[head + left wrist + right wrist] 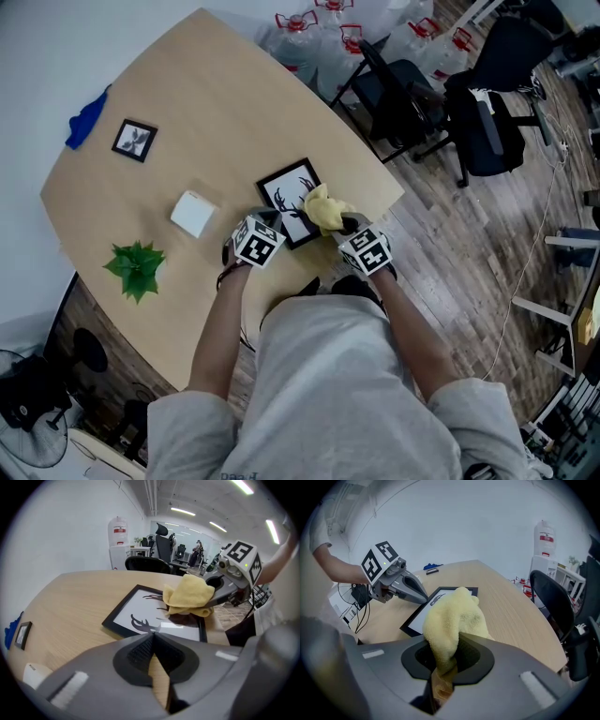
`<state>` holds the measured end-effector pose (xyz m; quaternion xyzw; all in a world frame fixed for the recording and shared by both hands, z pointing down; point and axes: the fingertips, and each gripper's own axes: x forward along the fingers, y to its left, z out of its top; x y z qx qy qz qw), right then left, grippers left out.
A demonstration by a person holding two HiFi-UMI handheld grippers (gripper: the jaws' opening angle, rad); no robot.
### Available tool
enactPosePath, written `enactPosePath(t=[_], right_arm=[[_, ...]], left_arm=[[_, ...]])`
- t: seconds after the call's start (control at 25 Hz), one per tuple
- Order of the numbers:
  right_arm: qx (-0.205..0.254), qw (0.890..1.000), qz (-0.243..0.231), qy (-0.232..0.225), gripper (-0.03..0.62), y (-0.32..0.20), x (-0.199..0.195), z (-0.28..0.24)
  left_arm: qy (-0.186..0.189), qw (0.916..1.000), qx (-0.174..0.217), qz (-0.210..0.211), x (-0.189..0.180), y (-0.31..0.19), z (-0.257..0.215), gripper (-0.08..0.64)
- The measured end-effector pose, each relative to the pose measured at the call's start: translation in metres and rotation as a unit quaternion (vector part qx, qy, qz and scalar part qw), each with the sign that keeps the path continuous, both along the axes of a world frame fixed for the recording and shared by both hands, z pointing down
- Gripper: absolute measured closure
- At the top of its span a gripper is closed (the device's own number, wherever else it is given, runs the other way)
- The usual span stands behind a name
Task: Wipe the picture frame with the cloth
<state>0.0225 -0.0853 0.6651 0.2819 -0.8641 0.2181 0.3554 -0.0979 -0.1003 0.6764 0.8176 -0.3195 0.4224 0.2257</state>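
"Tan table [216,112] under you. What are your fingers doing?"

"My right gripper [445,653] is clamped on the cloth [454,616], which is bunched over the frame [281,192] lying flat by the table's near edge. My left gripper [152,639] is pinched together on nothing, at the frame's left side."

"Farther off?"

"Box [193,213], plant [137,267], then chairs [403,94]."

On the table [216,103] before me lies the picture frame [290,199], the cloth [326,208] on its right side; left of it, a box [193,214], plant [137,268], smaller frame [135,140].
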Motion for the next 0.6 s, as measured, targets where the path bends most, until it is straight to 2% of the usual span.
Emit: enactPosePath(t=[0.32, 0.6], right_arm=[[0.000, 1.000, 0.007, -0.007, 0.545, 0.012, 0.004, -0.001], [0.006, 1.000, -0.019, 0.024, 0.545, 0.017, -0.003, 0.002]], left_arm=[[0.007, 0.9999, -0.003, -0.010, -0.002, 0.000, 0.000, 0.508], [0.008, 0.9999, -0.004, -0.012, -0.003, 0.000, -0.001, 0.508]])
